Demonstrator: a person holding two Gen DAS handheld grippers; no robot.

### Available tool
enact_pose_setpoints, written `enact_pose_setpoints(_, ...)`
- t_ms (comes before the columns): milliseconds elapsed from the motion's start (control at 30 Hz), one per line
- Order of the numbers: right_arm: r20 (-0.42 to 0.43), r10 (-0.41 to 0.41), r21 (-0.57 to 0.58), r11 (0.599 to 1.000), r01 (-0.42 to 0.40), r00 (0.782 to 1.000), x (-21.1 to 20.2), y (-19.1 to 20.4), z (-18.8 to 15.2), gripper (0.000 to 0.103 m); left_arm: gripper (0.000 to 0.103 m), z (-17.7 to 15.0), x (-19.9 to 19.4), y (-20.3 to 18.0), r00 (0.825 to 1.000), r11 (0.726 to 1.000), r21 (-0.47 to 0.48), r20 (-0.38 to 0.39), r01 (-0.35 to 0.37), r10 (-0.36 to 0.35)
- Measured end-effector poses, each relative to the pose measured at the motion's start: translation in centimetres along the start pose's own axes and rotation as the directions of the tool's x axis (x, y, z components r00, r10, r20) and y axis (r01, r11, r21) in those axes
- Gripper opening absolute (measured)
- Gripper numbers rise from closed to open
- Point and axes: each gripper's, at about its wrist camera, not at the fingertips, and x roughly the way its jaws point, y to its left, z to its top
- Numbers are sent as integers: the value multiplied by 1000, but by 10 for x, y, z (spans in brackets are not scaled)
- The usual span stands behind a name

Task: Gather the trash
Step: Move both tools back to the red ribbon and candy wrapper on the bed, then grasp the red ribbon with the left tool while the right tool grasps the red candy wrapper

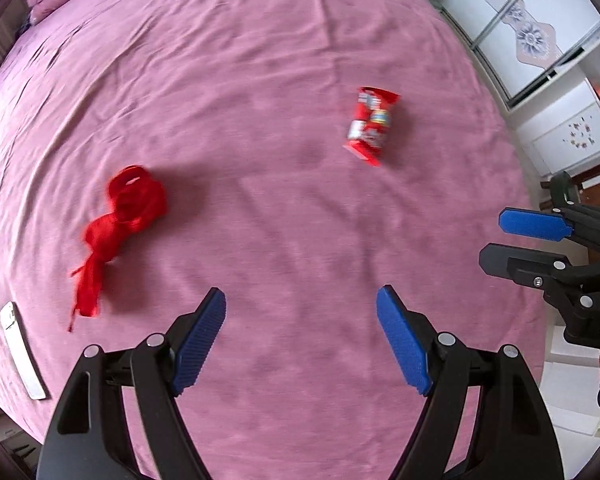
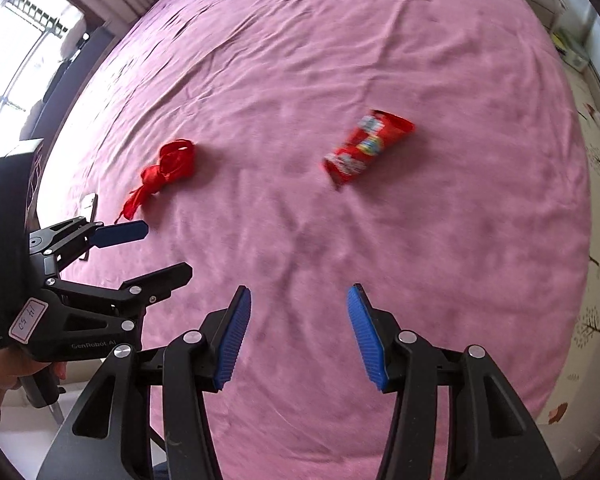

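- The left gripper (image 1: 301, 340) is held with jaws spread wide and nothing between them; the right gripper (image 2: 299, 334) is likewise wide apart and empty; both are poised above the pink bedsheet (image 1: 260, 80), well short of any trash.
- The red snack wrapper (image 1: 371, 125) lies well ahead on the sheet; the crumpled red plastic bag (image 1: 116, 224) lies to the left, well apart from it.
- A pinch taken too low could gather sheet along with the wrapper, since the fabric is loose and wrinkled.
- The wrapper looks light and slick; a grip on one corner could let it slip or flutter free.
- The bag's trailing tail could be missed or dragged.
- The white phone-like object (image 1: 20, 350) at the bed edge could be mistaken for trash, or knocked off.
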Motion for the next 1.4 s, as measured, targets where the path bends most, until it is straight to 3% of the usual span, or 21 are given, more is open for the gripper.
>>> enact_pose_setpoints(433,-49,0,-38,999,-2,999,50,52,39,54,77,4,12,80,999,999,-2,-6,-48,48)
enact_pose_setpoints(733,-79,-21,-48,999,18,997,64,55,56,54,77,25,41,135,994,994,2,-38,-106,106)
enact_pose_setpoints(933,-96,-33,-29,999,30,995,73,43,64,54,76,33,63,152,993,996,-17,-76,-92,91)
enact_pose_setpoints(1033,-100,-35,-25,999,32,994,76,38,68,54,68,35,73,155,992,996,-30,-94,-84,81)
enact_pose_setpoints(1200,-102,-36,-11,999,35,994,76,26,74,54,40,38,73,159,988,990,-56,-93,-128,123)
enact_pose_setpoints(1400,-93,-46,29,998,49,995,73,3,77,60,36,49,67,159,994,995,-62,-81,-82,77)
